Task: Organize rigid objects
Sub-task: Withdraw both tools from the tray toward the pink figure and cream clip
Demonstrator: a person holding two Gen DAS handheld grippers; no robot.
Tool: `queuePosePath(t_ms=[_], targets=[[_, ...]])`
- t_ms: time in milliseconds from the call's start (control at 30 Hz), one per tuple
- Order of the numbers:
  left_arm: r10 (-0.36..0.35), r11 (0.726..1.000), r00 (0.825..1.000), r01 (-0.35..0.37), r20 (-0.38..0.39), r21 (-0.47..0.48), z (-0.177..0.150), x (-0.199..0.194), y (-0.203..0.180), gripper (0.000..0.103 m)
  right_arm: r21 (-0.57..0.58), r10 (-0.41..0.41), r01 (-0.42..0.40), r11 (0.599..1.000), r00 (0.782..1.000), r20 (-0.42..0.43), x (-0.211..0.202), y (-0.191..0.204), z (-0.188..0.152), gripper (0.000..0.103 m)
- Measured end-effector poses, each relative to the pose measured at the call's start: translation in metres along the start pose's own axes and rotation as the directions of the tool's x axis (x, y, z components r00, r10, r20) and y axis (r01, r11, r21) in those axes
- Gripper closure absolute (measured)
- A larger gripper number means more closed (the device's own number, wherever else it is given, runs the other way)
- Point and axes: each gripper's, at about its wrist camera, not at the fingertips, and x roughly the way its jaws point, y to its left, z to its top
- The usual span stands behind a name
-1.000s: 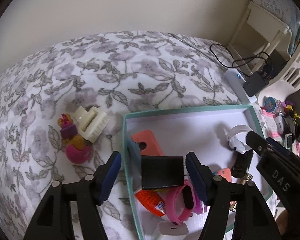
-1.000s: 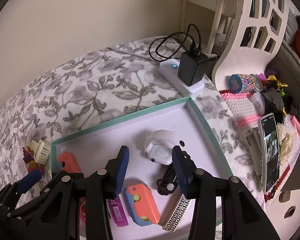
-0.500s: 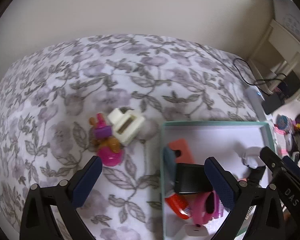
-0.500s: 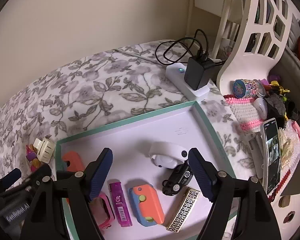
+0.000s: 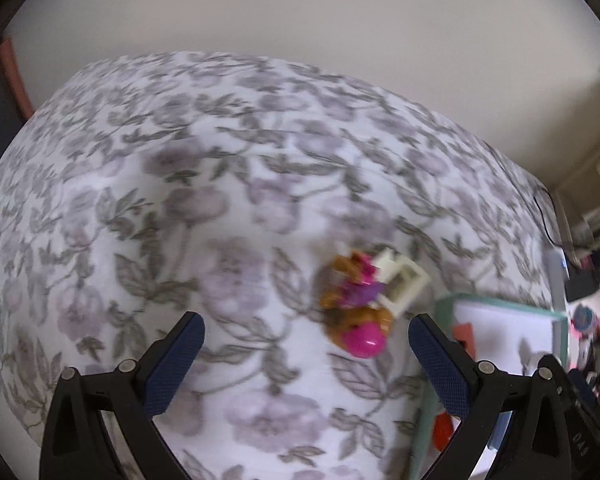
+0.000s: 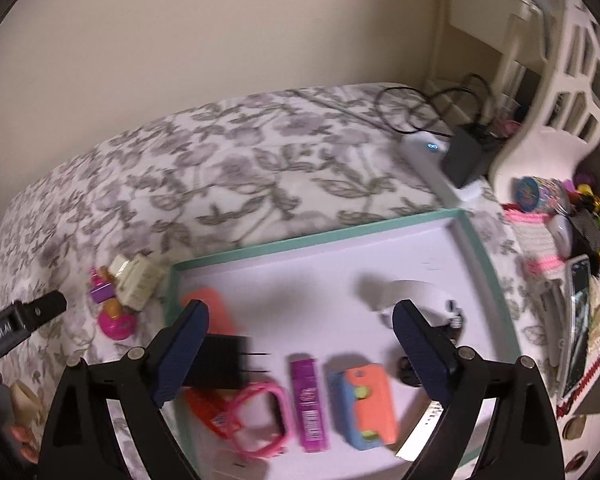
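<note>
My left gripper is spread wide, nothing between its blue pads, hanging over the flowered bedspread. This view is blurred. Just ahead of the right-hand pad lies a small toy pile: a pink ball shape with brown and purple bits. A cream hair clip touches it on the far side. Both sit on the bedspread, just outside the left edge of the tray.

My right gripper is also spread wide and empty, hovering over the tray, which has a teal rim and a white floor. Lying inside it:
- black charger plug with prongs pointing right, partly behind my left-hand pad
- pink watch band in front of the plug, overlapping an orange item I cannot identify
- purple tube, lying lengthwise
- blue and orange case, just right of the tube
- white earbud case, farther back, partly behind my right-hand pad
- orange flat piece near the tray's left wall

From this side the toy pile and hair clip again sit on the bedspread, just beside the tray's left wall. The tip of my left gripper shows at the left edge. A white power strip with a black adapter lies beyond the tray's far corner.
</note>
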Motion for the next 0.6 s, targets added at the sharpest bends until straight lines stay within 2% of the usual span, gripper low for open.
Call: queuePosePath(t_ms=[133, 267, 600], targets=[[0.01, 1.0, 1.0, -0.009, 0.007, -0.018, 0.007, 0.0, 0.016, 0.0, -0.057, 0.043, -0.044, 0.997, 0.999, -0.006, 0.004, 0.03, 0.001, 0.01], [-0.011, 1.0, 1.0, 0.011, 0.002, -0.02, 0.012, 0.006, 0.02, 0.0, -0.112, 0.048, -0.048, 0.993, 0.999, -0.005, 0.01, 0.057, 0.005, 0.01], [-0.059, 0.997, 0.997, 0.061, -0.047, 0.056, 0.016, 0.042, -0.004, 0.0, -0.16, 0.02, -0.025, 0.987, 0.999, -0.033, 0.044, 0.081, 0.01, 0.01]])
